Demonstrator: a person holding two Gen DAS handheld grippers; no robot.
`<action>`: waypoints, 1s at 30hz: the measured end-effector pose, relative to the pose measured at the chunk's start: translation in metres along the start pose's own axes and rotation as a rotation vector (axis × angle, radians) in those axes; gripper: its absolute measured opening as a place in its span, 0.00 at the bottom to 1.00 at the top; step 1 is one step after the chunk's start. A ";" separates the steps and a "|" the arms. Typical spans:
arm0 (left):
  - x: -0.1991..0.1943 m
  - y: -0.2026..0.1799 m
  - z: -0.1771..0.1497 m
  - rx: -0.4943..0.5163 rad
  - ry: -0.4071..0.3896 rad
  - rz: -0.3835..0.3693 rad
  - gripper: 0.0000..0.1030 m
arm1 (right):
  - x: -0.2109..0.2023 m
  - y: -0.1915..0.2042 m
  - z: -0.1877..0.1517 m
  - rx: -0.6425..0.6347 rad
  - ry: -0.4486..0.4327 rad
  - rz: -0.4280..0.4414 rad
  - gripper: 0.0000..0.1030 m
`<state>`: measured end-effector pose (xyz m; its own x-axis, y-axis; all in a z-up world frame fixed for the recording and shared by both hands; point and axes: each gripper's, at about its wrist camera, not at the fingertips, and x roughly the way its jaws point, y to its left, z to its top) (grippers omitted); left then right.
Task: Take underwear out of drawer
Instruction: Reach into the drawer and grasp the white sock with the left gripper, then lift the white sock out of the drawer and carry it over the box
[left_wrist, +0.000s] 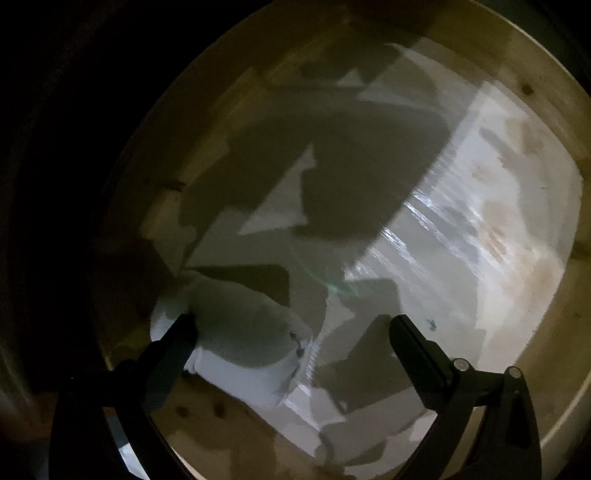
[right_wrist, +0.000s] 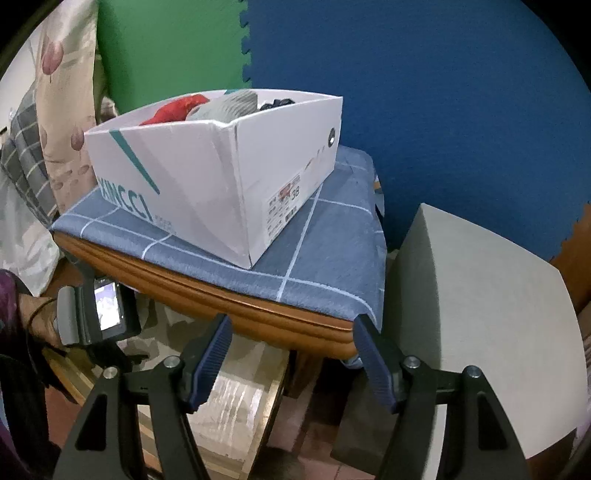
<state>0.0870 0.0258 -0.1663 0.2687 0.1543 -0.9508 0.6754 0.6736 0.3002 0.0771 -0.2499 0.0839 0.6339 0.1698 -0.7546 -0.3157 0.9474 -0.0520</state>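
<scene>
While the white box (right_wrist: 207, 177) on the checked blue cloth (right_wrist: 317, 258) reads "XINCCI" on its long side and "38" on an end label, the left tool (left_wrist: 291, 321) hangs released inside the dim wooden drawer (left_wrist: 554, 332). Pale folded underwear (left_wrist: 243, 332) lies between its spread jaws, touching the left fingertip (left_wrist: 183, 325) and well apart from the right one. Bare liner fills the rest of the drawer up to its walls. Nothing sits in the open right tool (right_wrist: 291, 328), near the bench edge (right_wrist: 258, 310).
</scene>
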 end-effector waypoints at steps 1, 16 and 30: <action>0.001 0.000 -0.001 -0.001 -0.005 0.000 1.00 | 0.000 0.001 -0.001 -0.006 0.002 -0.003 0.68; -0.010 0.024 -0.002 -0.001 -0.048 -0.037 0.38 | 0.001 0.003 -0.001 -0.012 0.010 0.001 0.68; -0.038 -0.015 -0.002 0.195 -0.130 0.010 0.39 | 0.003 0.002 -0.001 -0.018 0.022 0.000 0.68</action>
<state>0.0646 0.0111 -0.1346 0.3540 0.0577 -0.9335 0.7884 0.5184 0.3311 0.0778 -0.2474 0.0809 0.6181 0.1638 -0.7688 -0.3288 0.9423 -0.0635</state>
